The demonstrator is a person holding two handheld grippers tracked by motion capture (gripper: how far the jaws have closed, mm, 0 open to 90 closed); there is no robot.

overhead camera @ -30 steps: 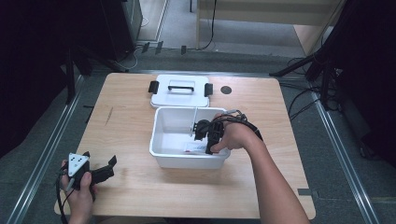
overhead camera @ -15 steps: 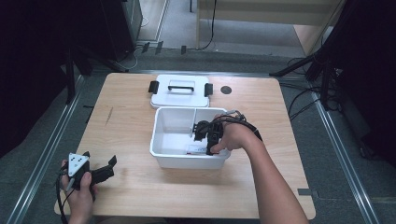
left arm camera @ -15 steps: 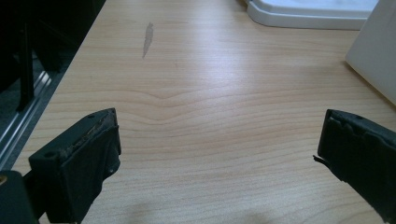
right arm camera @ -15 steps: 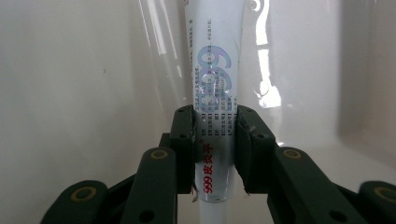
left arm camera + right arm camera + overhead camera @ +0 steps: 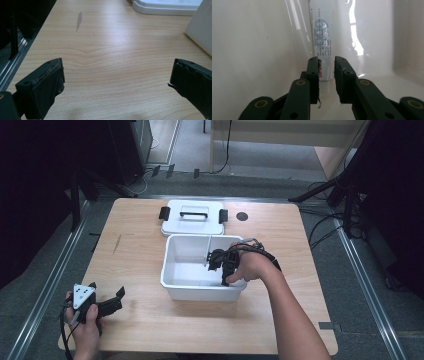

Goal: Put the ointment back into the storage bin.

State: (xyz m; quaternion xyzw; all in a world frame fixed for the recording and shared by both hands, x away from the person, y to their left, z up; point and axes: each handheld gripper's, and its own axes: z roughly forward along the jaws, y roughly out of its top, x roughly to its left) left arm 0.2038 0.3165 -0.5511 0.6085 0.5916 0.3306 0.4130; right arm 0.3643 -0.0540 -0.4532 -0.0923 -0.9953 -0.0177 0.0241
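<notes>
While the right hand-held gripper [image 5: 219, 262] is reaching down into the white bin [image 5: 172, 270] at the centre of the high view, its jaws have just been closing on a white tube [image 5: 323, 47] with blue print — the tube is lying on the bin floor against a wall, near the upper middle of the right gripper view, its capped end pointing toward the camera.

Item 1 — tube: sitting between the two black pads [image 5: 342, 75], which are standing nearly together at its lower end; the pads appear to be pinching it, probably there because the flat body offers less purchase against the wall.

Item 2 — bin: standing open on the tabletop [image 5: 140, 320], right of centre, with a thin divider rising inside it.

Item 3 — lid [image 5: 192, 217]: lying flat just behind the bin, toward the upper middle of the high view, black latches at both ends, likely set aside so the bin stays reachable from above.

Item 4 — left hand-held gripper [image 5: 107, 304]: resting at the lower left of the high view, jaws spread wide and holding nothing, bare wood between them in the left gripper view; apparently parked out of the way while the other one is working.
</notes>
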